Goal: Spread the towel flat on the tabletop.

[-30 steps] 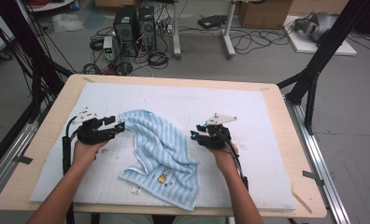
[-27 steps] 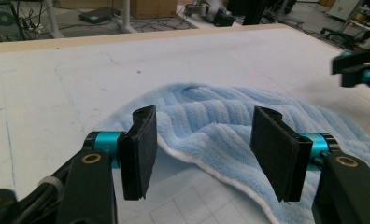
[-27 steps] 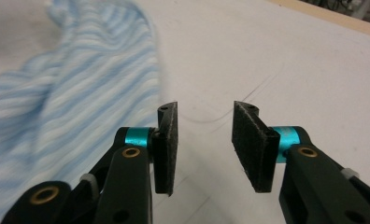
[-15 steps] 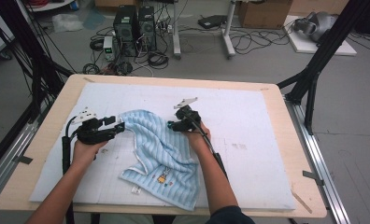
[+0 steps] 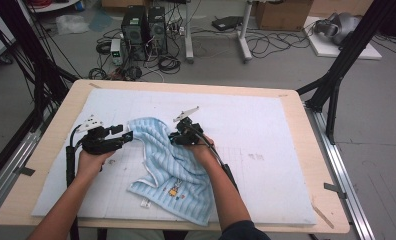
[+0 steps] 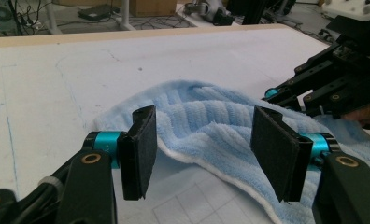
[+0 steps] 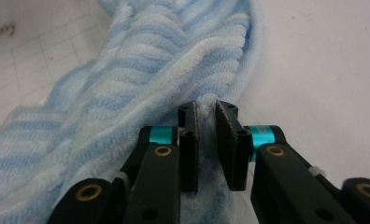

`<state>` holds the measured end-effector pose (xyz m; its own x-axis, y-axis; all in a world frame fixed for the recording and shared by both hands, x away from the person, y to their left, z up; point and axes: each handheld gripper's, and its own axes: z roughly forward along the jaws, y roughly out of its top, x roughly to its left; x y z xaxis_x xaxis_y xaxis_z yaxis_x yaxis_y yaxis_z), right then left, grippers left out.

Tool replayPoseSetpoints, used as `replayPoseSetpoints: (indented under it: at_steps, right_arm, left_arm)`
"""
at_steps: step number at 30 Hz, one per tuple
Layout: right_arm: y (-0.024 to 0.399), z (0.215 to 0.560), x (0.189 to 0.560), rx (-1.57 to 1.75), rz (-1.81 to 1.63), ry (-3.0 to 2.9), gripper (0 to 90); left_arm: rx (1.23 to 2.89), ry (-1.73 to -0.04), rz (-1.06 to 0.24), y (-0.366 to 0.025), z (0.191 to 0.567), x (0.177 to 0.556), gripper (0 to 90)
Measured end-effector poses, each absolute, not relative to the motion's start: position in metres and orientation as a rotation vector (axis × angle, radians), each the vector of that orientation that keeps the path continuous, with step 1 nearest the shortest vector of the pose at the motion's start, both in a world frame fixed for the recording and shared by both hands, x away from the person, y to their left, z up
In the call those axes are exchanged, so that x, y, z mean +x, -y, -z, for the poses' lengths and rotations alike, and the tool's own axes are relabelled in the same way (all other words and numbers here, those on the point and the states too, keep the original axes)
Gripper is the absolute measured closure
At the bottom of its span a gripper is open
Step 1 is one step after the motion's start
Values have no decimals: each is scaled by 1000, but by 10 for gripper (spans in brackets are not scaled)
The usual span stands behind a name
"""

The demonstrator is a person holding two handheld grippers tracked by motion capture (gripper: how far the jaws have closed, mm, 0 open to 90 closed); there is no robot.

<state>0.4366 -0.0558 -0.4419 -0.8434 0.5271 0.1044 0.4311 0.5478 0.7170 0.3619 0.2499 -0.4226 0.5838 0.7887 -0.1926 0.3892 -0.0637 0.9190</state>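
Blue striped towel (image 5: 168, 165) lies rumpled on the white mat (image 5: 266, 135) of the tabletop (image 5: 306, 150), left of centre, its near corner toward the person; left gripper (image 5: 127, 135) rests low at the towel's left edge, forearm entering from the bottom left, jaws pointing right, standing wide with the towel's white-hemmed edge (image 6: 206, 161) lying between them, pads clear of the cloth; right gripper (image 5: 174, 138) sits on the towel's far fold, forearm angled across the cloth from the bottom, wrist bent leftward; its jaws have just been closing and now pinch a ridge of towel (image 7: 206, 105) between narrow-set pads (image 7: 190, 140).
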Motion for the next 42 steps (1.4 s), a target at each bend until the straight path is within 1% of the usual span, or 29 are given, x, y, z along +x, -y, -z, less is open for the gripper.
replayPoseSetpoints:
  at_steps: [5, 10, 14, 16, 18, 19, 20, 21, 24, 27, 31, 33, 35, 39, 42]
  right_arm:
    - [69, 427, 428, 740, -1023, -2592, 813]
    - [102, 409, 421, 763, -905, -2475, 809]
    - [123, 401, 417, 796, -723, -2365, 799]
    - [126, 406, 416, 791, -609, -2352, 778]
    - [125, 413, 417, 782, -585, -2376, 719]
    - [125, 416, 416, 794, -631, -2415, 676]
    - [127, 418, 417, 807, -761, -2456, 641]
    - [130, 417, 417, 824, -824, -2462, 623]
    - [148, 409, 422, 949, -997, -2367, 614]
    - [165, 404, 429, 1068, -1016, -2254, 634]
    - [176, 413, 439, 1154, -1033, -2238, 633]
    - [176, 419, 443, 1164, -1080, -2289, 600]
    - [173, 423, 443, 1159, -1094, -2339, 586]
    - [172, 422, 442, 1152, -1071, -2343, 599]
    - [174, 422, 442, 1137, -1037, -2351, 673]
  left_arm:
    - [1670, -999, -435, -252, 424, 363, 415]
    - [1678, -994, -431, -249, 424, 363, 415]
    - [1684, -992, -429, -248, 424, 363, 415]
    - [1688, -992, -430, -248, 425, 363, 415]
    - [1690, -990, -428, -247, 425, 363, 415]
    - [1692, -989, -428, -247, 425, 363, 415]
    - [1692, -991, -429, -247, 425, 363, 415]
    - [1690, -994, -428, -247, 426, 363, 415]
    - [1692, -996, -426, -247, 426, 363, 415]
    - [1697, -990, -426, -246, 426, 363, 415]
    - [1697, -993, -424, -246, 426, 363, 415]
    - [1694, -993, -424, -246, 426, 363, 415]
    - [1693, -995, -425, -247, 426, 363, 415]
    - [1697, -995, -424, -247, 427, 363, 414]
    - [1699, -996, -423, -246, 427, 363, 415]
